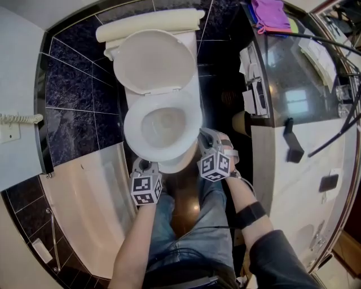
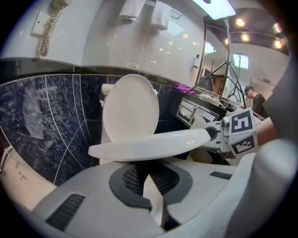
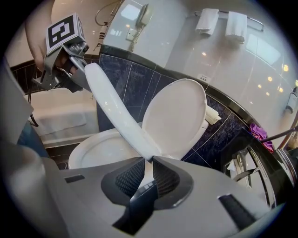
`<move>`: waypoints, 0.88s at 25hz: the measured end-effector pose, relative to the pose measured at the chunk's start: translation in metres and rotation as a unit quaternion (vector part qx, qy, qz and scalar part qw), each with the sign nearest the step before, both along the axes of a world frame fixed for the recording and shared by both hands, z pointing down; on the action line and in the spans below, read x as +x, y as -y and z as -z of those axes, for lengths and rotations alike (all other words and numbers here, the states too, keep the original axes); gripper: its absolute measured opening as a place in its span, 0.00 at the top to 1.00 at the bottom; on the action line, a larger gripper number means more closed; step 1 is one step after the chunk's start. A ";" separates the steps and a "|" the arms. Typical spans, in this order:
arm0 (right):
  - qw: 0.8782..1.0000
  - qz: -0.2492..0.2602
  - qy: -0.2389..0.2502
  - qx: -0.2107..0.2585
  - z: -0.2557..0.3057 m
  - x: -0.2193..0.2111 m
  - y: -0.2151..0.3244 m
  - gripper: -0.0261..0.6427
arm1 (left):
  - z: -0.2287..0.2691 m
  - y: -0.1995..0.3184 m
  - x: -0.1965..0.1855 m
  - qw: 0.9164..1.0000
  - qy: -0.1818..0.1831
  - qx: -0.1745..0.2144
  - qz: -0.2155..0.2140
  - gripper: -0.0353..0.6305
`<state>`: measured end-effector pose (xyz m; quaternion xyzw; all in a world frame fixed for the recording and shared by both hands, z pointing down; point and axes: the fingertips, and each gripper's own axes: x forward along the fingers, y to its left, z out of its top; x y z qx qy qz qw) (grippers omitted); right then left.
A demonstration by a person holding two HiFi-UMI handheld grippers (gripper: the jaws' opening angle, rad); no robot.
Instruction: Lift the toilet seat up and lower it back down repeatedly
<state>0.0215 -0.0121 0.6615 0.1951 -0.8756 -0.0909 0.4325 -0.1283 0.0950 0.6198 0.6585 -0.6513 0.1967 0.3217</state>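
— What kind of room is it?

— A tight bathroom. The floor (image 1: 183,197) is dark and glossy, and the wall tiles (image 1: 73,107) behind the toilet are dark blue and marbled, with a pale wall above them.

— And what hems the toilet in?

— A white bathtub (image 1: 96,192) fills the lower left of the head view. On the right runs a desk (image 1: 304,73) with a dark, shiny top, its white side close to the bowl (image 3: 91,151).

— Where is the toilet seat?

— The toilet seat (image 1: 133,132) lies at the centre of the head view, a white ring over the bowl. In both gripper views it shows as a bar with its front raised clear of the bowl's rim. Behind it the lid (image 1: 153,61) stands open against the cream tank (image 1: 149,25).

— The tools?

— The left hand-held gripper (image 2: 148,174) is clamped on the seat's front rim at the lower left of the ring. The right hand-held gripper (image 3: 148,167) grips the same rim on the other side, the white edge pinched between its dark pads.

— Anything else about?

— A telephone (image 1: 14,121) with a coiled cord hangs at the left edge. A purple cloth (image 1: 271,14) lies on the desk at the top right. Folded towels (image 3: 216,21) hang high on the wall. A tripod (image 2: 223,60) stands beyond the desk (seen only from the left gripper view).

— What crowds the work?

— The person's legs (image 1: 186,226) in jeans come right up to the front of the bowl, between the two arms.
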 end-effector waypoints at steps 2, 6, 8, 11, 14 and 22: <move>1.000 0.001 -0.005 -0.002 -0.004 0.006 -0.010 0.89 | -0.007 -0.008 0.004 1.000 -0.005 -0.003 0.002 0.95; 1.000 -0.016 -0.006 -0.008 -0.013 0.025 -0.027 0.94 | -0.023 -0.025 0.011 1.000 -0.011 -0.013 -0.003 0.95; 0.999 -0.032 -0.006 -0.017 -0.020 0.036 -0.034 0.94 | -0.035 -0.036 0.015 1.000 -0.012 -0.022 -0.005 0.95; 0.997 -0.067 0.001 -0.029 -0.027 0.049 -0.037 0.94 | -0.054 -0.053 0.020 0.999 -0.009 -0.033 -0.010 0.95; 0.994 -0.105 0.013 -0.038 -0.031 0.060 -0.035 0.94 | -0.078 -0.070 0.029 0.999 -0.005 -0.046 -0.017 0.95; 0.989 -0.135 0.031 -0.051 -0.069 0.061 -0.045 0.94 | -0.138 -0.103 0.050 0.996 0.001 -0.075 -0.051 0.95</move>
